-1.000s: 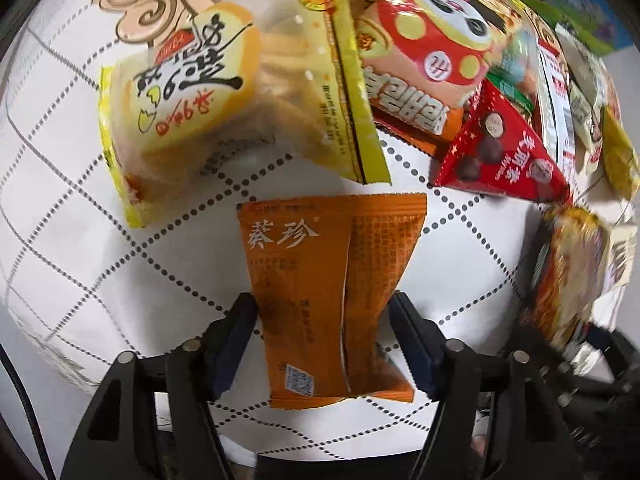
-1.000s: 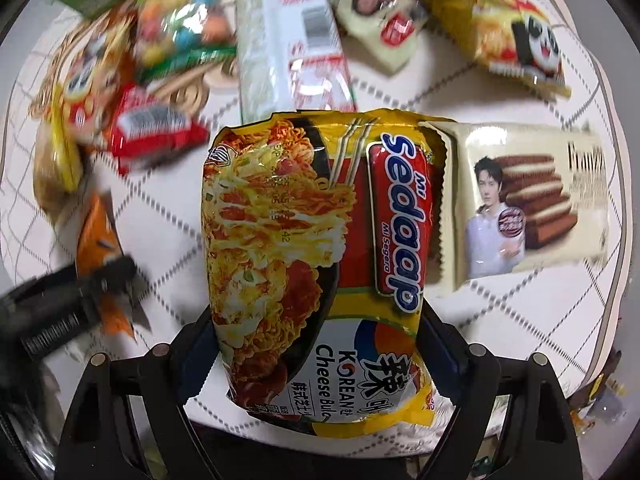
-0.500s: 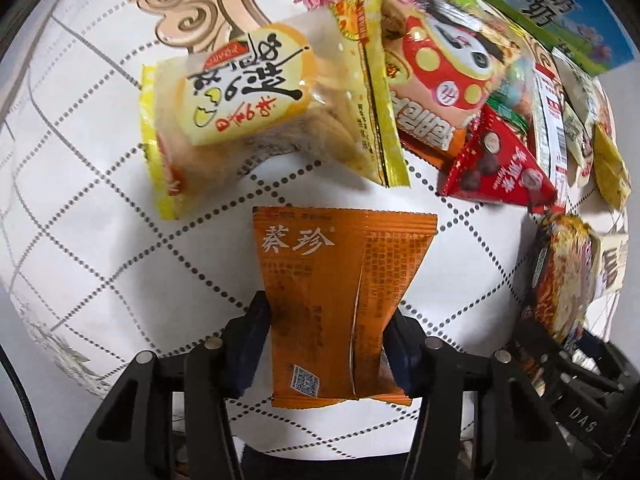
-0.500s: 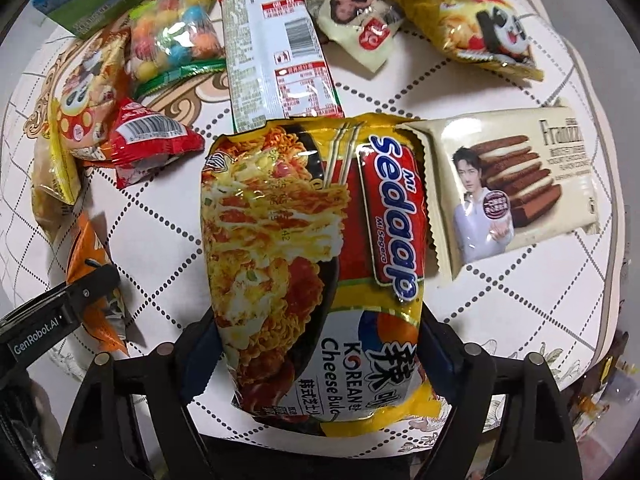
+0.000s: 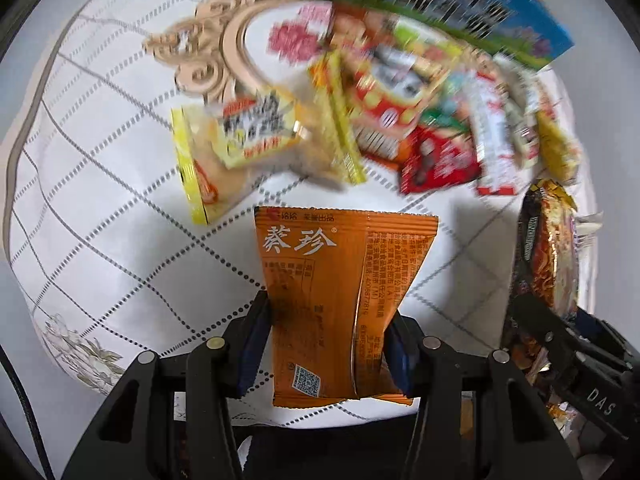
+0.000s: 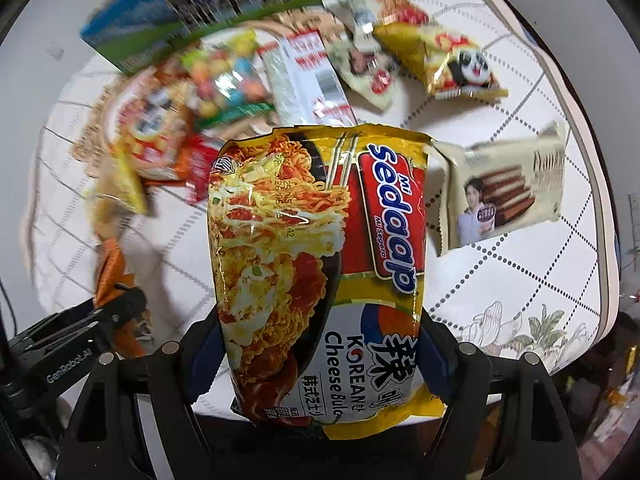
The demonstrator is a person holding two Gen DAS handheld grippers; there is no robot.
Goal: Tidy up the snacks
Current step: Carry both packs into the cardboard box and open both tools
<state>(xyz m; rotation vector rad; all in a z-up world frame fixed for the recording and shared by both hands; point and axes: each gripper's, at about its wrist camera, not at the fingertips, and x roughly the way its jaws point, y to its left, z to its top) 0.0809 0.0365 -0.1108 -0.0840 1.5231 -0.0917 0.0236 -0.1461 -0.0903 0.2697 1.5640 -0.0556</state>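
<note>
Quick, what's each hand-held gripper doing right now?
Left hand-held gripper: shut on the orange packet.
Right hand-held gripper: shut on the noodle pack.

Table cover beneath it all

A white quilted tablecloth [image 5: 100, 208] with a dotted diamond grid; a tan scrollwork motif [image 5: 216, 64] at eleven o'clock, a pale floral print [image 6: 516, 328] at four.

The left hand-held gripper [image 5: 328, 344] points straight down, its blue pads pinched onto an orange foil snack packet [image 5: 340, 292]. The right hand-held gripper [image 6: 320, 356], also pointing down, has been closing and clamps a yellow instant-noodle packet [image 6: 316, 264].
</note>
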